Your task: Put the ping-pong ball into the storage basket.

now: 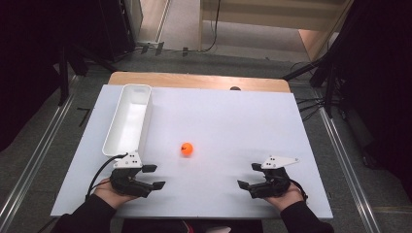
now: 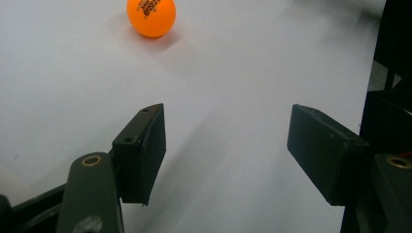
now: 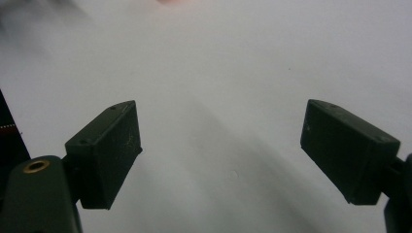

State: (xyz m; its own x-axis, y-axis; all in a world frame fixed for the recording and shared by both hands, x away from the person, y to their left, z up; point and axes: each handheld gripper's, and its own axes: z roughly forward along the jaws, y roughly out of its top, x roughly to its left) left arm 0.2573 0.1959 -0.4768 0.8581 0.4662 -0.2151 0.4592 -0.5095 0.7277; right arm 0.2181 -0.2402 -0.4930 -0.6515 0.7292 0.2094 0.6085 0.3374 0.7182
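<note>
Orange ball (image 1: 186,148) sits on the white counter (image 1: 233,121), between the two grippers and nearer the left gripper (image 1: 153,176), apart from both. Being round, it has no long axis; dark print shows on its side. A white tray (image 1: 127,120) lies lengthwise along the counter's left side. Grey floor surrounds it. The right gripper (image 1: 249,175) rests near the front edge. Both jaws stand wide, empty.

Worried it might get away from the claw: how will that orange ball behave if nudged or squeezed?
The orange ball is round and sits free on the flat white table, so it probably rolls at a nudge. It looks like a table-tennis ball: likely light, smooth, apt to slip out.
</note>
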